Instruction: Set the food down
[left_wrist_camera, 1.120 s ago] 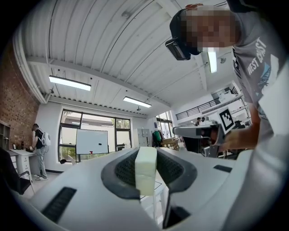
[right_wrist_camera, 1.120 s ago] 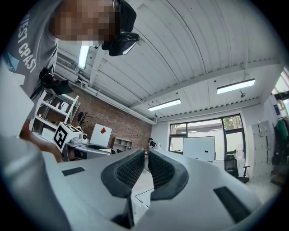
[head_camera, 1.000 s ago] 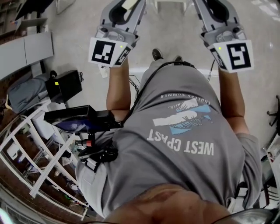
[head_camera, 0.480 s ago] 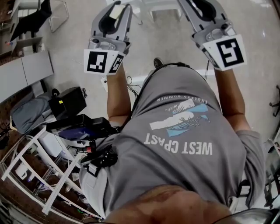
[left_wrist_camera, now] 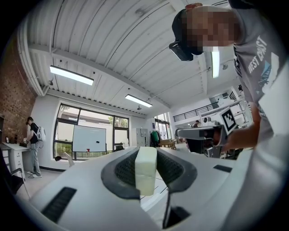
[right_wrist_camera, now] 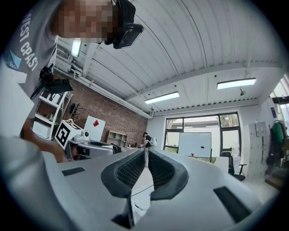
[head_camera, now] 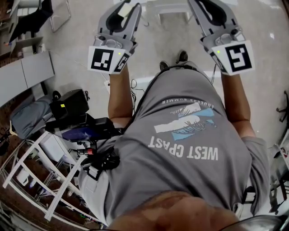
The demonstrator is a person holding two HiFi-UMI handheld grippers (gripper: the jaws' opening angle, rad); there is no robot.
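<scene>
Strip lights [left_wrist_camera: 71,75] line the white ceiling of a workshop with tall windows, a whiteboard [left_wrist_camera: 89,139] on the far side and a brick wall [right_wrist_camera: 108,115]. From the head view, a person in a grey T-shirt [head_camera: 189,135] stands on a pale floor [head_camera: 162,31] and holds both grippers out level. A white rack [head_camera: 40,180] and a black case [head_camera: 70,103] lie to the left. That view shows the food only as a pale sliver in the left gripper [head_camera: 126,11]. The left gripper view shows it plainly: a pale block of food [left_wrist_camera: 146,169], upright and pinched between the two dark pads, in mid-air. The right gripper view shows the right gripper [right_wrist_camera: 146,152] with its jaws pressed together at the tips and nothing between them. A second person [left_wrist_camera: 34,146] wearing a backpack stands at the far left by a desk.
</scene>
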